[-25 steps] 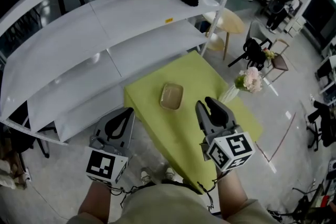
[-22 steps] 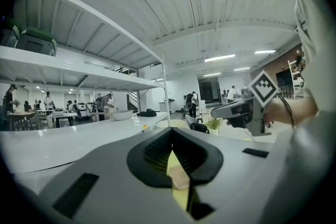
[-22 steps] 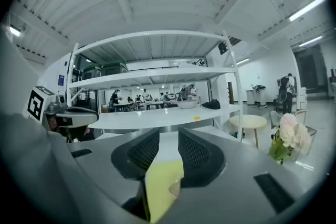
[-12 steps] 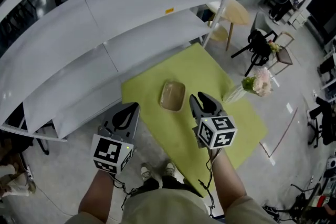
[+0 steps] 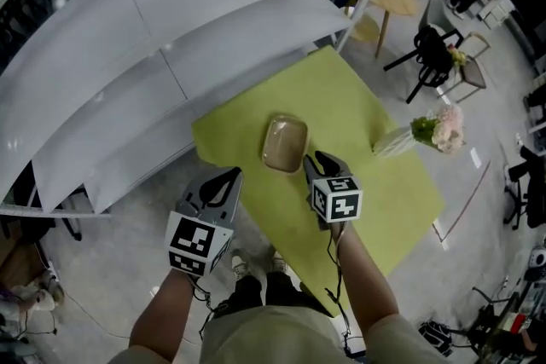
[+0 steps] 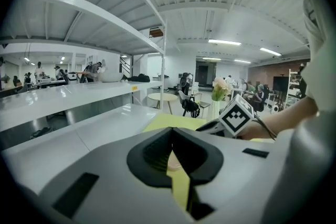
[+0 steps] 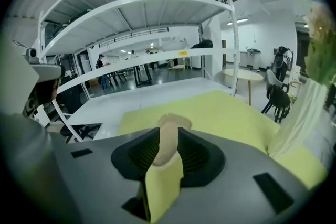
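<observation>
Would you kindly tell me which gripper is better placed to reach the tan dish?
Right. The right gripper hovers just beside the dish, jaws apart and facing it; the left gripper hangs farther back, by the table edge.

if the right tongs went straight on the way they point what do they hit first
Most likely the tan rounded-square dish on the yellow-green table: in the right gripper view it sits dead ahead, framed between the open right tongs. Depth is unclear, so they might touch the table just short of it.

The room is lit brightly and evenly by ceiling strip lights (image 6: pixel 224 42). Straight lines are bent by wide-angle distortion; gripper views are darkened at the corners.
</observation>
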`<action>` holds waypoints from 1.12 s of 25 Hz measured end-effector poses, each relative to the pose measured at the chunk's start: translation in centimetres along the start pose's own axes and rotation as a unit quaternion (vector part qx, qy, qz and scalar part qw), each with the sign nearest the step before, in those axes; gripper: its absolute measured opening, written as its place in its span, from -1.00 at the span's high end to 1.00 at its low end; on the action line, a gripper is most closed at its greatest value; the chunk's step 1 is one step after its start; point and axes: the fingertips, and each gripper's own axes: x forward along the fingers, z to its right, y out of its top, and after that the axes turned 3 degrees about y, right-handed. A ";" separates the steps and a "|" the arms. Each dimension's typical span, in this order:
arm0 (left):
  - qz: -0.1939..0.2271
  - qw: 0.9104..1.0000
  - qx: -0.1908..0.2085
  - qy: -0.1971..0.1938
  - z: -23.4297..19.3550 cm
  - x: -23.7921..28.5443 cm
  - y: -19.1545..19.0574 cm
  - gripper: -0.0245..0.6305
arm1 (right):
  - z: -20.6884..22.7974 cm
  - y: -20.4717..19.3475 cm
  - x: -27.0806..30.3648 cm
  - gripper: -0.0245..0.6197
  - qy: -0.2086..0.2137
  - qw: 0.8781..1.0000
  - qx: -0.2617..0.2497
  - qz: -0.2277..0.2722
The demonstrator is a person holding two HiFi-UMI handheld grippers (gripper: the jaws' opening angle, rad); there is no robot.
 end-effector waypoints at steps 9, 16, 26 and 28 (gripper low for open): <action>-0.045 0.999 -0.011 -0.006 0.0 1.9 -4.5 0.91 | 1.4 -5.3 4.9 0.57 0.010 0.996 0.068 -0.049; -0.067 0.998 -0.020 -0.002 0.1 1.7 -6.7 0.91 | 2.2 -6.6 5.9 0.62 0.019 0.991 0.123 -0.053; -0.059 0.998 -0.011 0.016 0.3 -0.7 -6.2 0.91 | 2.1 -3.8 3.7 0.86 0.014 0.989 0.144 -0.012; -0.051 0.998 -0.009 0.025 0.0 -1.5 -5.6 0.91 | 1.7 -2.1 2.3 0.86 0.019 0.990 0.142 0.009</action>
